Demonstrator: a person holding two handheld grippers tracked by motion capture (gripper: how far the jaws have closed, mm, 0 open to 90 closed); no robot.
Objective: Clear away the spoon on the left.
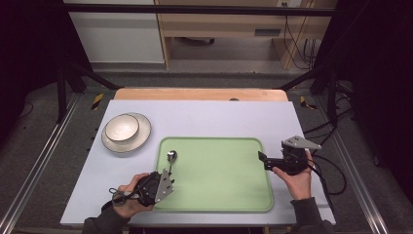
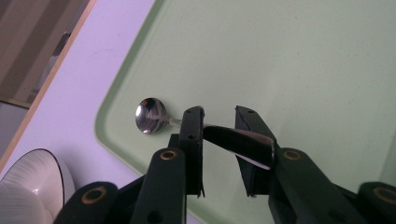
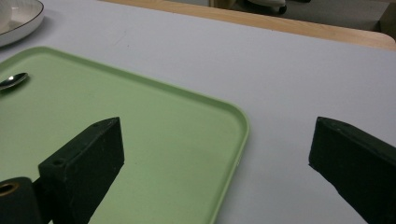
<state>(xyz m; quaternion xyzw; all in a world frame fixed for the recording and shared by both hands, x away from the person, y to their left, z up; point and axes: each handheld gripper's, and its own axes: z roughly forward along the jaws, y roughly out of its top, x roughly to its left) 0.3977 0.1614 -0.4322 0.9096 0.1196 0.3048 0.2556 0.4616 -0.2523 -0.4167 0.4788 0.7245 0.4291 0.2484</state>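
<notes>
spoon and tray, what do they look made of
Spoon: likely polished steel; its bowl mirrors light and dark bands. Tray: probably plastic, pale green and matte, with a moulded rounded rim and soft sheen; the look leaves that open.

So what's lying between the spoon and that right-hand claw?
Just bare green tray between spoon and right claw, as the high view shows.

White bowl (image 1: pixel 122 127) nested on plate (image 1: pixel 141 137), far left of pale table cover (image 1: pixel 209 117)
</notes>
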